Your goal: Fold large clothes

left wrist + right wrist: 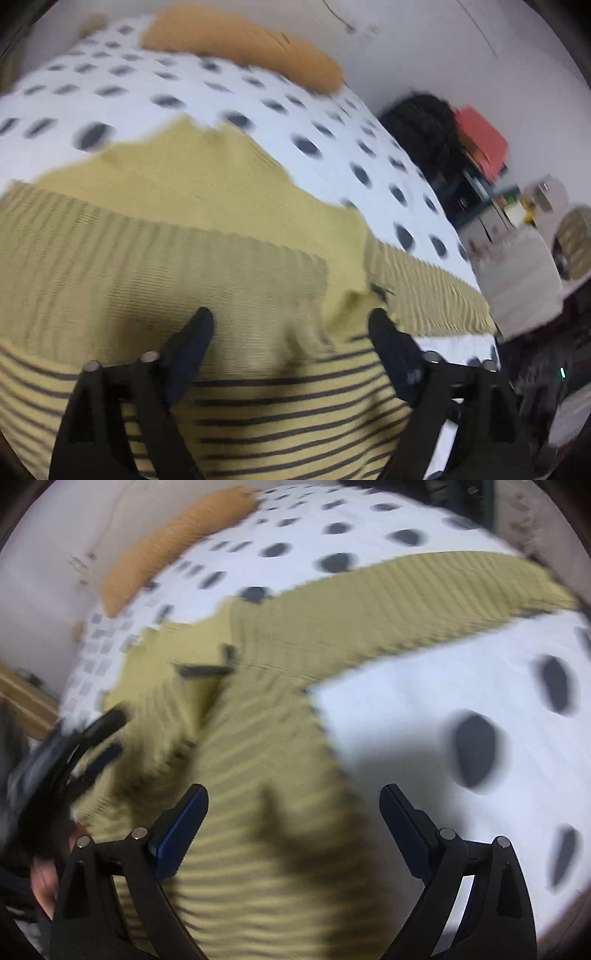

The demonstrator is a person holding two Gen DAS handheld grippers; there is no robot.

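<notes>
A yellow knitted sweater (207, 229) with dark stripes lies spread on a white bed sheet with dark spots (258, 103). My left gripper (291, 325) is open just above the sweater's striped part, holding nothing. In the right wrist view the sweater (258, 738) runs up the middle and one sleeve (424, 594) stretches out to the right. My right gripper (293, 801) is open over the sweater body, empty. The left gripper (92, 738) shows blurred at the left edge of that view, over the sweater's other side.
An orange pillow (243, 44) lies at the head of the bed by the white wall; it also shows in the right wrist view (173, 542). Beside the bed stand a dark bag (424, 125), a red box (480, 136) and cluttered furniture (517, 229).
</notes>
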